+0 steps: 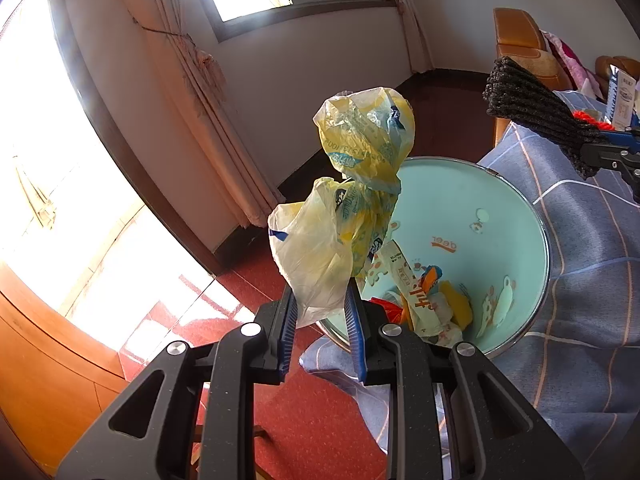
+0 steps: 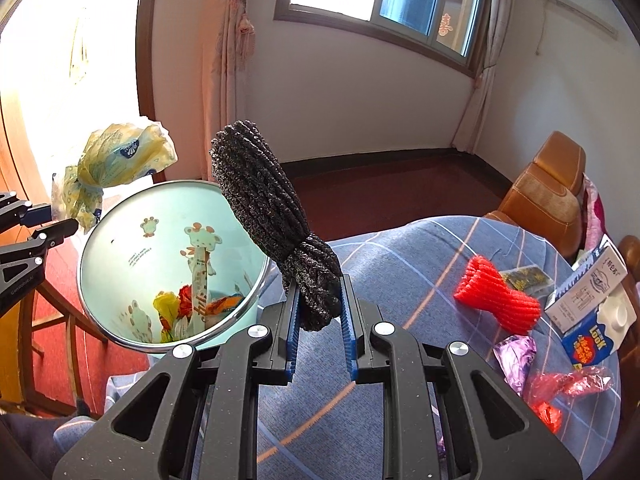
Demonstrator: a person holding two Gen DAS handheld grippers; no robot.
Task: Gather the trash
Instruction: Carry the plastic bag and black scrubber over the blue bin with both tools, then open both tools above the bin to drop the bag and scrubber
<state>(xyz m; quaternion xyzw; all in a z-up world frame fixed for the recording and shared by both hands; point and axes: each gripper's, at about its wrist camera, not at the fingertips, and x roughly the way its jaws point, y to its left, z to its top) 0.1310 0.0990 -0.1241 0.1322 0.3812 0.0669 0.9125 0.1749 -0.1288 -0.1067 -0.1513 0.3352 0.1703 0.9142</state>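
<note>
Trash held for collection: a crumpled yellow-and-white plastic bag (image 1: 352,200) is clamped between the blue pads of the left hand-held gripper (image 1: 322,312), rising beyond its fingertips above the near rim of the pale-blue round bin with giraffe print (image 1: 516,216). The right hand-held gripper (image 2: 320,308) is clamped on a bundle of dark grey knitted cord (image 2: 272,216), just right of the bin. Wrappers lie inside the bin. A red foam net sleeve (image 2: 498,294) rests on the blue checked cloth (image 2: 400,272), right of the right hand-held gripper.
</note>
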